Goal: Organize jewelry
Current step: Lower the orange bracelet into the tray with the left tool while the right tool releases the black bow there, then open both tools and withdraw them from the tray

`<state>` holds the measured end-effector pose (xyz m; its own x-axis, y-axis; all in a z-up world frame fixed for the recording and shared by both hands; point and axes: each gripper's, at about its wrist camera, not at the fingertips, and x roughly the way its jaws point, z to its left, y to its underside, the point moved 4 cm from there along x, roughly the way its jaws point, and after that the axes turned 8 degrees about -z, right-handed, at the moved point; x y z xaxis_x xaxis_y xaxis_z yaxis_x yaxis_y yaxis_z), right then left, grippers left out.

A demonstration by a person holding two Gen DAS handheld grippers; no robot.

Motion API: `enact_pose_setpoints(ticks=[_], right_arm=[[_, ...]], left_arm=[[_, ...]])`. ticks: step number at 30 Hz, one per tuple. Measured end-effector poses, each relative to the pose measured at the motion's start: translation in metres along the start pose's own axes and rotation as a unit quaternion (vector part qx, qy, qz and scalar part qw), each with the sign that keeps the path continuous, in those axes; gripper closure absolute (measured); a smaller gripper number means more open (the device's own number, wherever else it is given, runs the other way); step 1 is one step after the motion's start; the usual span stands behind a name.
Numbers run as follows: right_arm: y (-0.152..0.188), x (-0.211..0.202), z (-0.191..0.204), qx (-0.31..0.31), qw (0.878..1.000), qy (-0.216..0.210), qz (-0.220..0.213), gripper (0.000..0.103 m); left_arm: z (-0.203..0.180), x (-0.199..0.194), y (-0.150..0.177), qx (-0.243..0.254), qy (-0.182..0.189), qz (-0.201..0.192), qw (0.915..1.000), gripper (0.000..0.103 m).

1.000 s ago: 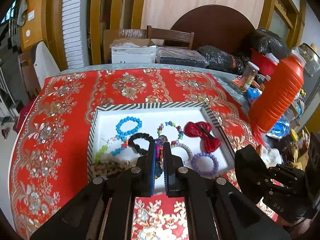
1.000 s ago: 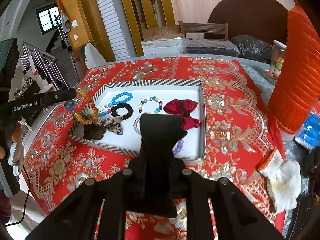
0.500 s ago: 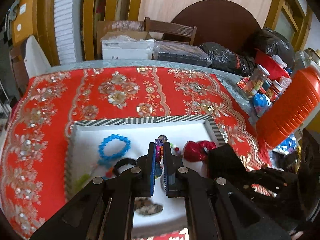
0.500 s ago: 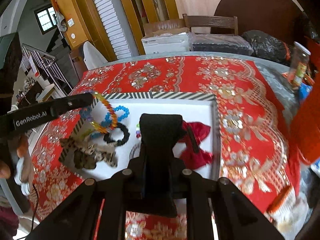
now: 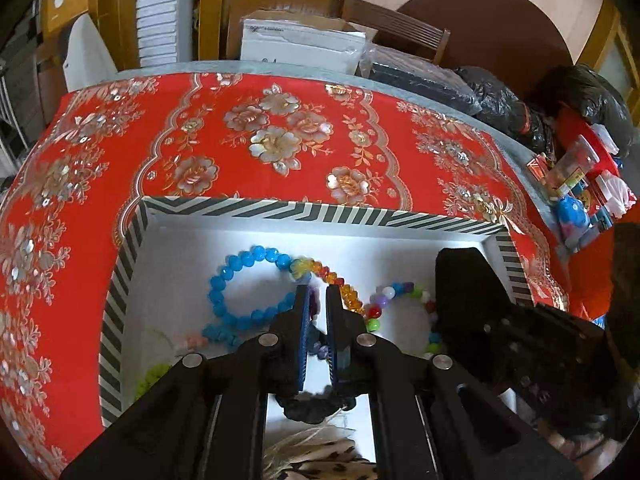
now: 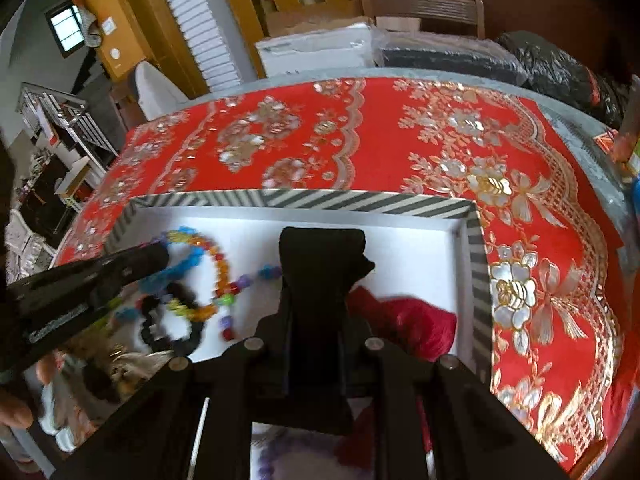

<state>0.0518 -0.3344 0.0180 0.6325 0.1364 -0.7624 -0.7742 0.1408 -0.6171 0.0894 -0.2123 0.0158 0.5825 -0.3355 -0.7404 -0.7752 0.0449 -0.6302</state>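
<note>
A white tray with a black-striped rim [image 5: 320, 212] lies on the red cloth and also shows in the right wrist view [image 6: 360, 200]. My left gripper [image 5: 317, 300] is shut on an orange and multicoloured bead bracelet [image 5: 340, 282] and holds it low over the tray; the bracelet also shows in the right wrist view [image 6: 220, 268]. Under it lie a blue bead bracelet [image 5: 240, 280], a mixed-colour bracelet [image 5: 400, 296] and a black scrunchie [image 6: 168, 328]. My right gripper [image 6: 322, 240] is shut and empty over the tray, beside a red bow [image 6: 408, 324].
A leopard-print hair piece [image 5: 320, 460] lies at the tray's near edge. Black bags [image 5: 504, 100], a white box [image 5: 300, 44] and small bottles [image 5: 576, 168] crowd the table's far and right sides. A wooden chair [image 6: 420, 8] stands behind.
Both grippers have moved forward and down over the tray. The left gripper still holds the bracelet, which now hangs close above the blue bracelet.
</note>
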Motion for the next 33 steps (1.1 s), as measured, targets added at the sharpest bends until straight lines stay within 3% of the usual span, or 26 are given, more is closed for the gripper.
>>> enact_pose_setpoints(ticks=[6,14,33], right_arm=[[0.002,-0.002,-0.009,0.024,1.000,-0.003,-0.004,0.074],[0.010,-0.046,0.003,0.016,0.999,-0.013,-0.044,0.057],[0.069,-0.110,0.012,0.025,0.995,0.030,-0.088,0.049]], left_arm=[[-0.004,-0.004,0.002,0.013,-0.005,-0.009,0.9999,0.078],[-0.010,-0.025,0.012,0.025,-0.018,-0.025,0.9992,0.077],[-0.026,-0.085,0.058,0.073,-0.062,-0.069,0.9930,0.077]])
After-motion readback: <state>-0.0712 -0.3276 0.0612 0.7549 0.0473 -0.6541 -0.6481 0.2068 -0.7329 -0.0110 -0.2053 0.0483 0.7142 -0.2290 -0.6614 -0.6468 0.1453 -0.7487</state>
